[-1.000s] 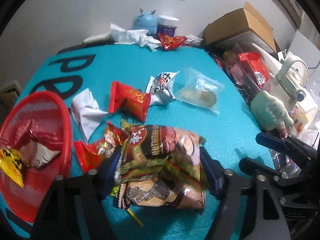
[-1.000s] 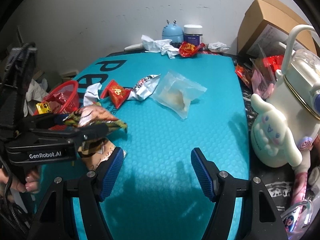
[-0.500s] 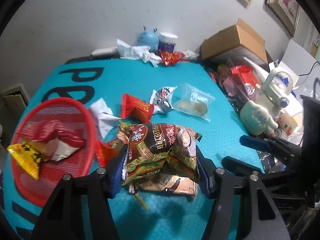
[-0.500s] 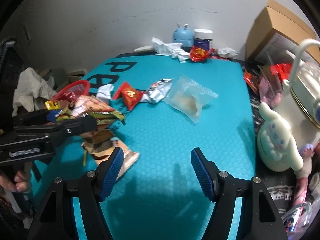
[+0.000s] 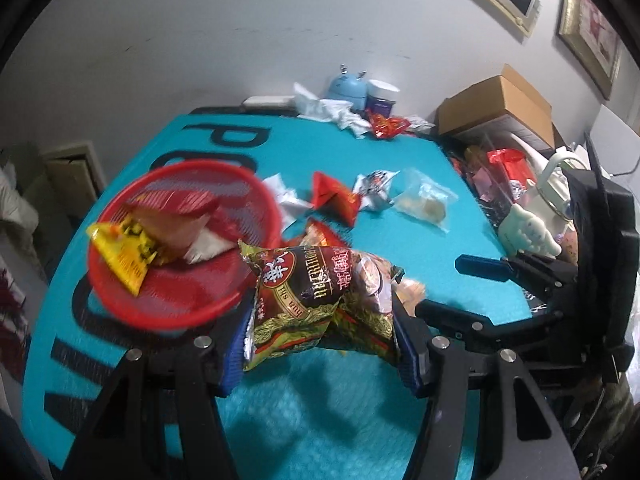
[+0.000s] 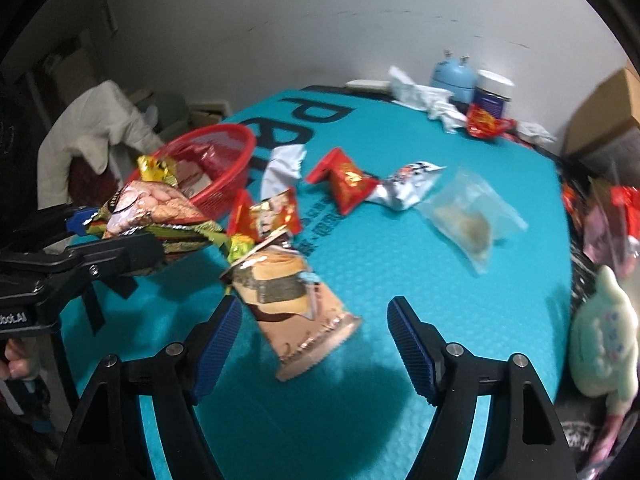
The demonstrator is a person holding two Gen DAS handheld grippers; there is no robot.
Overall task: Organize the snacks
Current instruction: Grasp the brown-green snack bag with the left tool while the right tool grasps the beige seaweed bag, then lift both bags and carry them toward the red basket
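The brown-and-green snack packet (image 5: pixel 320 300) is best carried clear above the rim of the red basket (image 5: pixel 120 296), which lies just ahead and to the left of the left tool (image 5: pixel 320 344), and released only once it hangs over the packets already inside; a firm, level hold is advised, since the crinkled bag could slip. The left tool is pinched on that packet, both blue pads pressed into its sides, and the packet is held off the teal worktop (image 5: pixel 400 420). The jaws of the right tool (image 6: pixel 314 340) are opening, with nothing gripped; the pink-brown packet (image 6: pixel 296 308) lies on the worktop between and just ahead of its pads.
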